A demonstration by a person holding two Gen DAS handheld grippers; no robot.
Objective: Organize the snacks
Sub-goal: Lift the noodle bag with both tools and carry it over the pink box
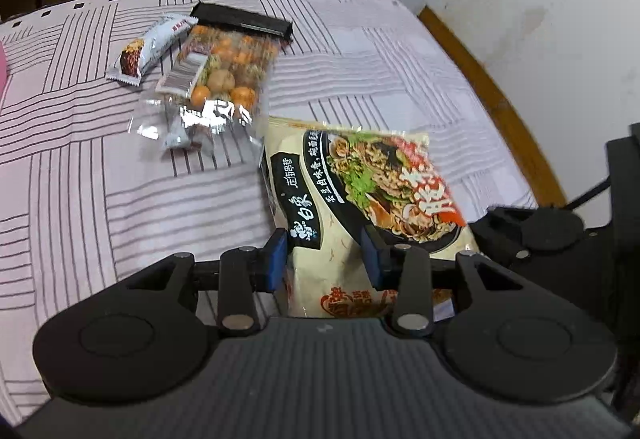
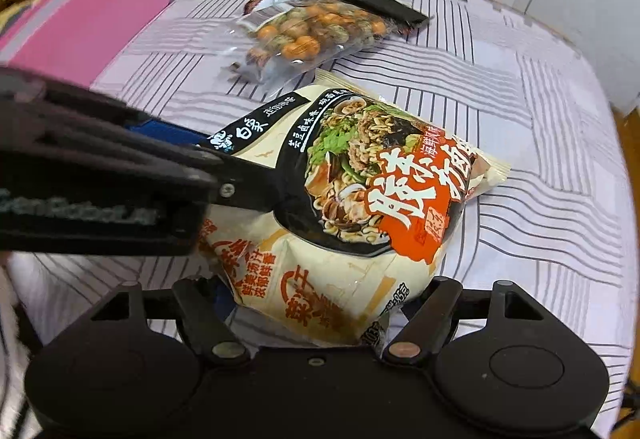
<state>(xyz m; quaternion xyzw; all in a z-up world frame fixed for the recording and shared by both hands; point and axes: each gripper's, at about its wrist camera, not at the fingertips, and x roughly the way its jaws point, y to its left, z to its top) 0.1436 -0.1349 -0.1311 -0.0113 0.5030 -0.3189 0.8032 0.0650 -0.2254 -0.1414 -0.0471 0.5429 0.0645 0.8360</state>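
1. The left gripper (image 1: 326,259) pinches the near end of the noodle packet (image 1: 360,199) — its far end rests on the desk (image 1: 80,179).
2. The right gripper (image 2: 316,315) straddles that end; whether it grips, nobody can tell.
3. The clear bag of nuts (image 1: 224,79) and snack bar (image 1: 144,51) lie loose — sorting looks barely begun.

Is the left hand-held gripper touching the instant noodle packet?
Touching. In the left wrist view, the left hand-held gripper has both blue pads pressed against the instant noodle packet, pinching its lower part.
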